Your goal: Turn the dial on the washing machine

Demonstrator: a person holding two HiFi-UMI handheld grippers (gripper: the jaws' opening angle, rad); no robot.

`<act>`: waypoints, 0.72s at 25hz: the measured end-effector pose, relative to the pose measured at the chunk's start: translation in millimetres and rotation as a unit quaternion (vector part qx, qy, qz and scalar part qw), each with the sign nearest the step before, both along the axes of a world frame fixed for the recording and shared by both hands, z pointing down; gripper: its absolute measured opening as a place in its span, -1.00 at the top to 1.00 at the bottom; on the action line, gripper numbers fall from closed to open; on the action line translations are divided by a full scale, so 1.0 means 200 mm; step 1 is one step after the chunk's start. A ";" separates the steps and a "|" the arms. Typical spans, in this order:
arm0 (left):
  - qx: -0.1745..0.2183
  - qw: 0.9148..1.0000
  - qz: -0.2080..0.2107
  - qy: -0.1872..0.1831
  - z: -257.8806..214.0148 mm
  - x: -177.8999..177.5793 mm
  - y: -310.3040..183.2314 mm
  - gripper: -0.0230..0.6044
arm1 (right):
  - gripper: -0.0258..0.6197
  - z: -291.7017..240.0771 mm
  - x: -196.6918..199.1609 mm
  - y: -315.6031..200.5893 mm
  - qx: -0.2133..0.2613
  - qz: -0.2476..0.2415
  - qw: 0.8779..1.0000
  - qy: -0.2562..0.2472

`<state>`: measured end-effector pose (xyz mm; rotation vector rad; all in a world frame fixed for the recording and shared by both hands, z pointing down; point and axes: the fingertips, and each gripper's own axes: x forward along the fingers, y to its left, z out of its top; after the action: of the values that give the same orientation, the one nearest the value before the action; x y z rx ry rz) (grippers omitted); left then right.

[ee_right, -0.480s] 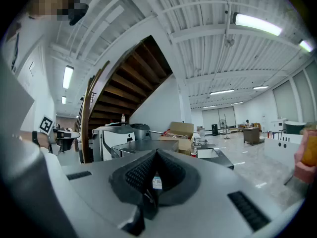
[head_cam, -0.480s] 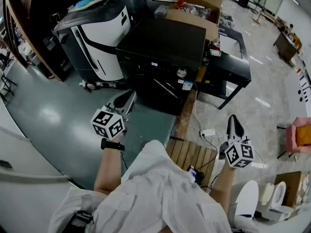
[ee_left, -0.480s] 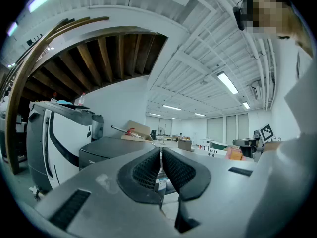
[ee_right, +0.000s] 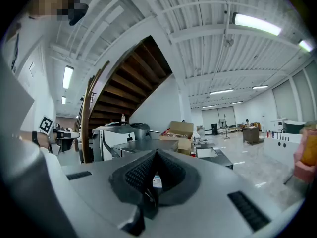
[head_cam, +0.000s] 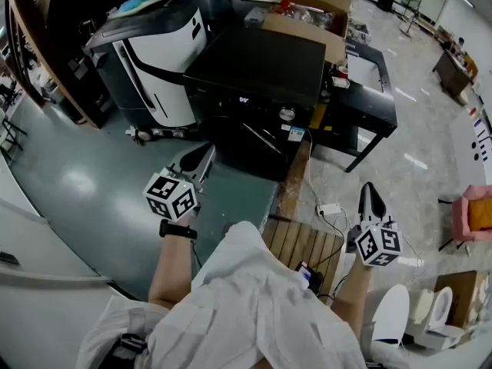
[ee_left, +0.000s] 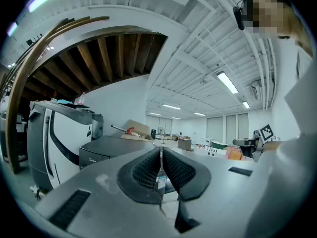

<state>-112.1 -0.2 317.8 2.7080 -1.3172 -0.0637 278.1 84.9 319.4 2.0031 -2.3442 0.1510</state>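
Left gripper [head_cam: 201, 157], right gripper [head_cam: 370, 194] both pinched closed, empty. Dial [head_cam: 287, 115] on washing machine [head_cam: 261, 64] well ahead. Risk: closed jaws butt dial, slip off.

Looking steeply down from the head, with the washing machine [head_cam: 257, 75] at 12 o'clock, well apart. Riding the left gripper [head_cam: 206, 152] at 9 o'clock and the right gripper [head_cam: 370, 189] at 4 o'clock, facing forward along the jaws and tilted up toward the ceiling. Overlapping, all three, on that machine, the white appliance [head_cam: 157, 52] and the cardboard box [head_cam: 311, 10].
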 end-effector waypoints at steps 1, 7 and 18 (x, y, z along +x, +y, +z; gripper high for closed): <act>0.000 1.000 0.000 0.000 0.00 0.00 0.00 0.87 | 0.92 0.00 0.00 0.00 0.000 -0.001 1.000 0.001; -0.001 1.000 -0.002 -0.008 0.00 0.00 0.04 0.87 | 0.92 0.02 -0.03 0.00 0.007 -0.028 0.999 -0.016; -0.036 0.999 -0.021 -0.018 0.16 -0.10 -0.10 0.87 | 0.91 0.18 -0.27 -0.30 -0.021 -0.105 0.994 -0.011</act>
<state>-132.3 -19.6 349.4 2.6340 -1.3593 0.0289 224.6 24.5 356.0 1.7311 -2.5216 0.2116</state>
